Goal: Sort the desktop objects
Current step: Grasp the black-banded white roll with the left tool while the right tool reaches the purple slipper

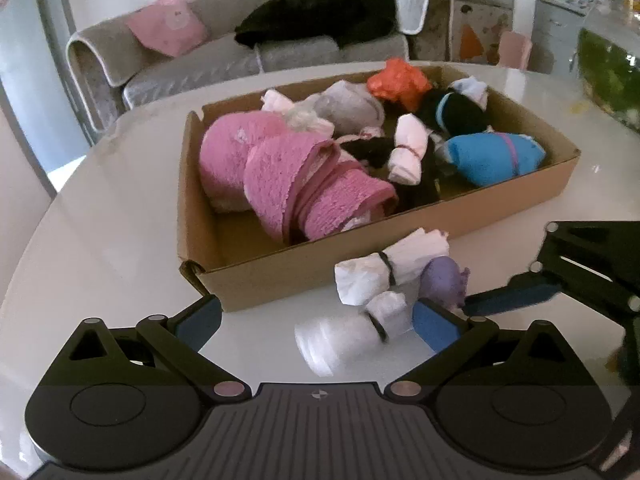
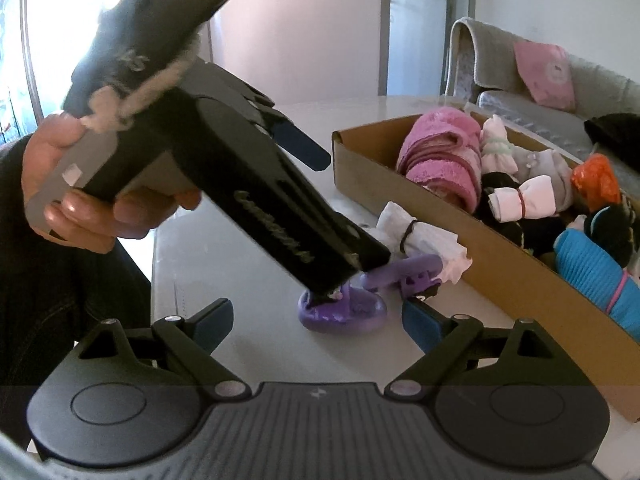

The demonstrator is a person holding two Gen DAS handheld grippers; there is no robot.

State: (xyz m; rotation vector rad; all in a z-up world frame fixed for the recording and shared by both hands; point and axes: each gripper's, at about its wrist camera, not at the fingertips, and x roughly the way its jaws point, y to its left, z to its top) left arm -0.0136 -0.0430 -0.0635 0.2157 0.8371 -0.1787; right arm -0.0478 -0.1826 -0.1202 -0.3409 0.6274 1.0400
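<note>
A cardboard box (image 1: 280,276) on the white table holds rolled pink towels (image 1: 280,176), a blue roll (image 1: 492,160), an orange bag (image 1: 400,80) and several bundled socks. In front of it lie a white bundle tied with a black band (image 1: 388,270) (image 2: 420,236) and a purple plastic object (image 1: 442,280) (image 2: 340,314). My left gripper (image 1: 316,324) is open, and its right pad sits just beside the purple object. In the right wrist view the left gripper (image 2: 326,230) crosses the frame, its lower finger (image 2: 360,256) touching the purple object. My right gripper (image 2: 320,322) is open, just short of that object.
A hand (image 2: 100,216) holds the left gripper. One finger of the right gripper (image 1: 512,298) reaches in from the right. Behind the table stands a grey sofa (image 1: 200,64) with a pink cushion (image 1: 168,26) and dark clothing. The table's curved edge runs along the left.
</note>
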